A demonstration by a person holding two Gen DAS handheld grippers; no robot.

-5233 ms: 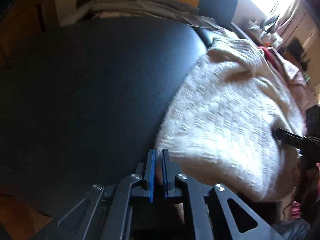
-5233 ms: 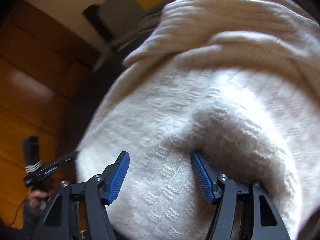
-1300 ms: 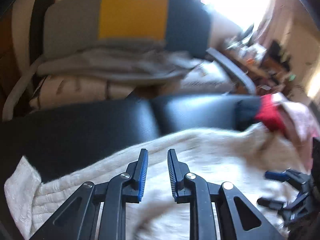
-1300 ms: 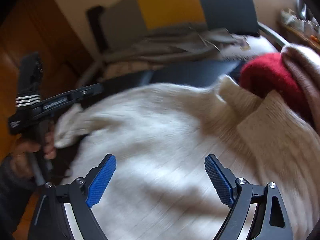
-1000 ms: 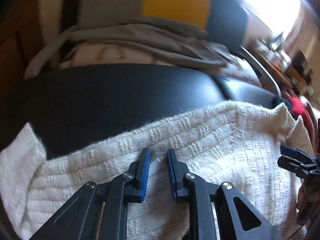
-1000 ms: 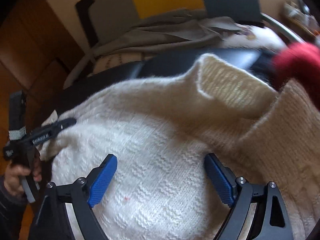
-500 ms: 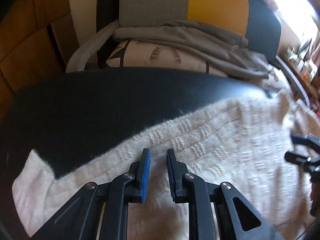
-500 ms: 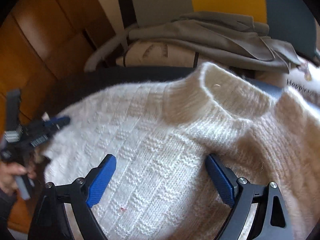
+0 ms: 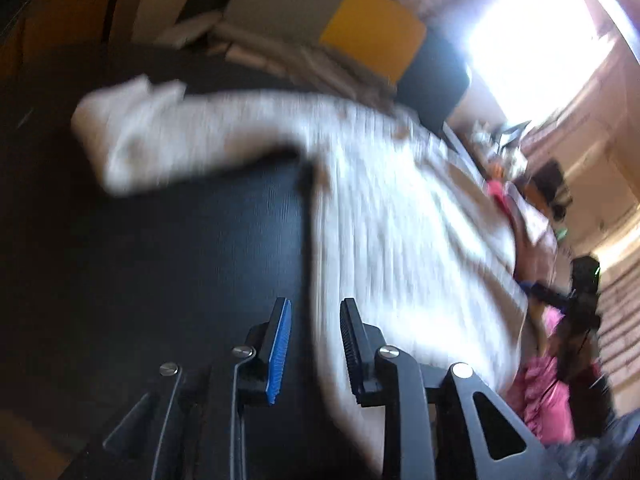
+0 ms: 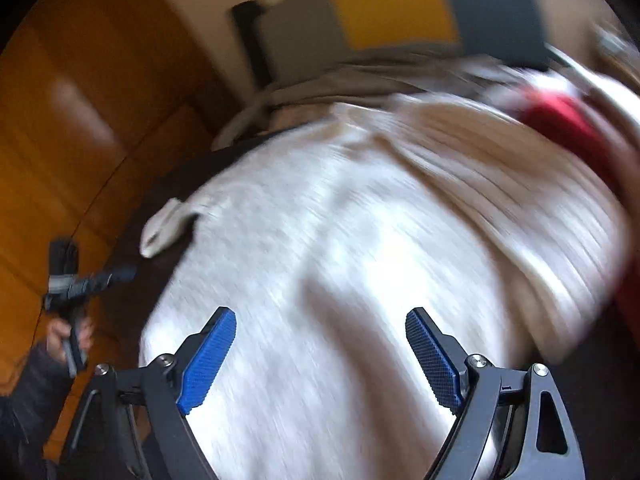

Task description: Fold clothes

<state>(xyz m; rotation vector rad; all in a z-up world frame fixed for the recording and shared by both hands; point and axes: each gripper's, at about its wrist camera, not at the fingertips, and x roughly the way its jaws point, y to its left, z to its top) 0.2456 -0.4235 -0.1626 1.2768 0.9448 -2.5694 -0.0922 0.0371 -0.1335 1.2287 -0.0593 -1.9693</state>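
Both views blurred. I see cream sweater (image 10: 360, 248) spread flat on black seat (image 9: 180, 248), one sleeve (image 9: 160, 136) stretched toward 10 o'clock in left view. My left gripper (image 9: 314, 336) over sweater's edge, blue pads slightly apart, nothing between them. My right gripper (image 10: 320, 344) above sweater middle, fingers spread wide, empty. Red garment (image 10: 568, 128) at 2 o'clock, touching sweater

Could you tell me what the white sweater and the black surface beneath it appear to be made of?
White sweater: seemingly soft knit, wool or acrylic; ribbed lines show despite blur. Black surface: probably leather or vinyl, smooth with faint grain and sheen.
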